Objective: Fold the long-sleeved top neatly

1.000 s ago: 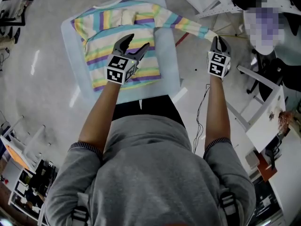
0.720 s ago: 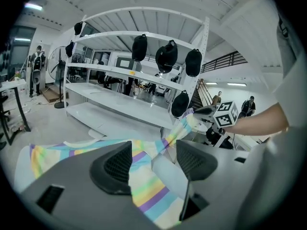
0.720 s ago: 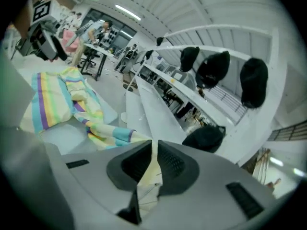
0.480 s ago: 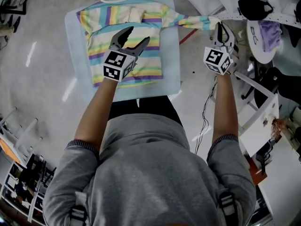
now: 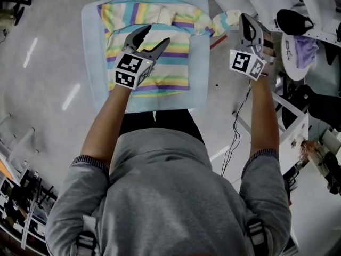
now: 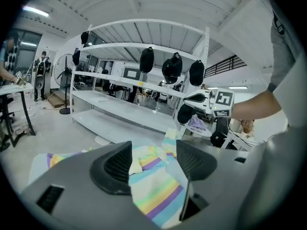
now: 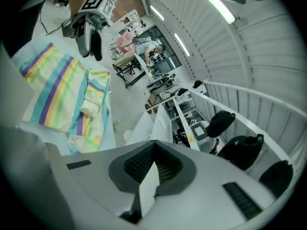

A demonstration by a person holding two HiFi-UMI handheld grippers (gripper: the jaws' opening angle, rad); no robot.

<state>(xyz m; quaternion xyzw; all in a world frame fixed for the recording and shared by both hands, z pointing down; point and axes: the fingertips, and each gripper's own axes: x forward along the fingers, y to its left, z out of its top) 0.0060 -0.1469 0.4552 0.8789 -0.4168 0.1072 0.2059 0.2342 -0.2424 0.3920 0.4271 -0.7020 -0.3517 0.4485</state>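
Right now your left arm (image 5: 106,121) reaches straight ahead over the top (image 5: 160,63), which lies flat on the pale blue mat (image 5: 93,63) with its collar at the far edge. One sleeve is already folded across the chest, its cream cuff (image 5: 165,16) near the collar. Your left gripper (image 5: 156,34) points away from you and a little downward above the striped front. Its jaws stand well apart with only the cloth below showing between them and nothing pinched. Whether the tips touch the fabric you cannot tell.

Your right arm (image 5: 264,116) stretches out past the mat's right edge, with the right gripper (image 5: 246,19) held off to the side of the top, rolled so that its marker cube sits tilted. Its jaws have just been closing and now sit together on a pale strip of cloth, the end of the other sleeve (image 5: 226,20). That sleeve hangs bunched between the shoulder of the top and your right gripper, lifted clear of the mat. A thin cable (image 5: 234,127) trails on the floor beside your right arm.
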